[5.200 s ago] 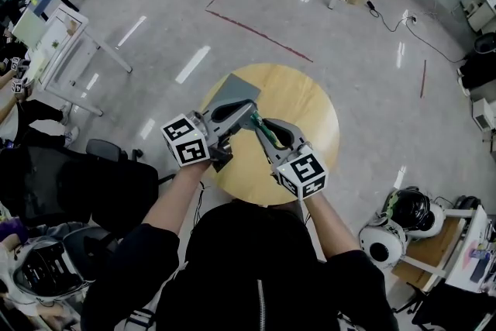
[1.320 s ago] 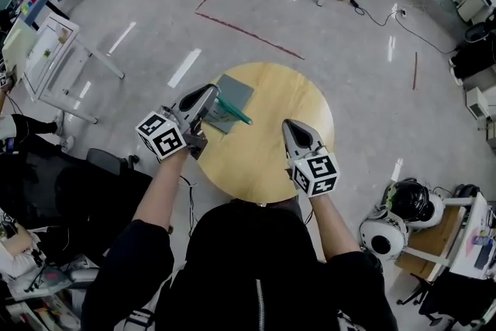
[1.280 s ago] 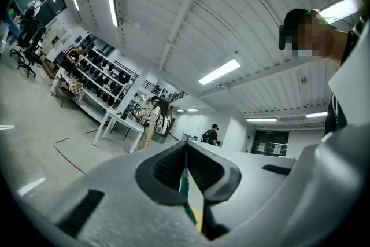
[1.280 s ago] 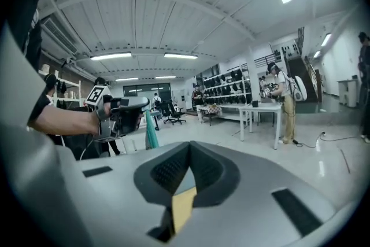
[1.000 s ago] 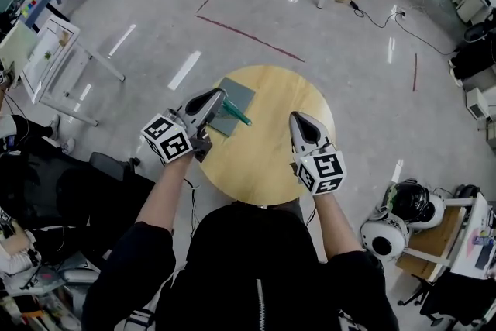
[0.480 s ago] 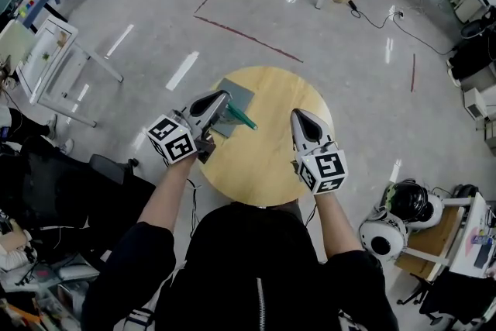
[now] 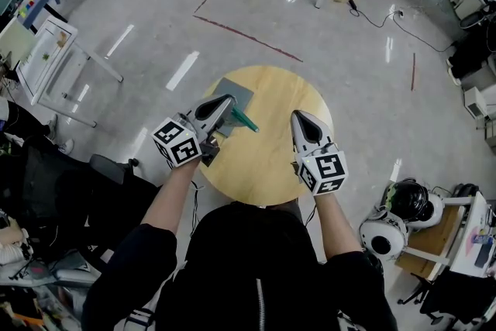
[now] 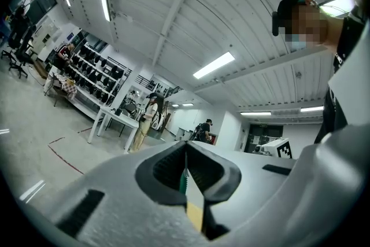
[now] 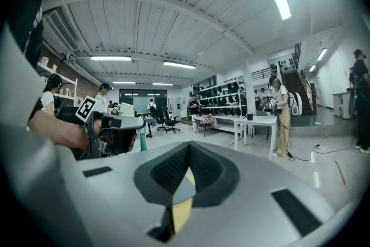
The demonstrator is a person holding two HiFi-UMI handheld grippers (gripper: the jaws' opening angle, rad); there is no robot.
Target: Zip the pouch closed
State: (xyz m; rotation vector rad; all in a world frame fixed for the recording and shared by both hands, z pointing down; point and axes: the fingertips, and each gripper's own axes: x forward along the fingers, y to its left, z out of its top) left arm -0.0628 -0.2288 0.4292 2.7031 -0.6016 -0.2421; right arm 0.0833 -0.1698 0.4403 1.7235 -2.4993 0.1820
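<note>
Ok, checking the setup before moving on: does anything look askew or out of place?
The grey pouch lies askew right at the round table's rim, with a green strip pinched in the shut left gripper.

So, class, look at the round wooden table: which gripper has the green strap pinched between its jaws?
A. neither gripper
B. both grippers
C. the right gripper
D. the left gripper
D: the left gripper is shut with the green strap between its jaws, by the grey pouch, while the right gripper is shut on nothing.
</note>
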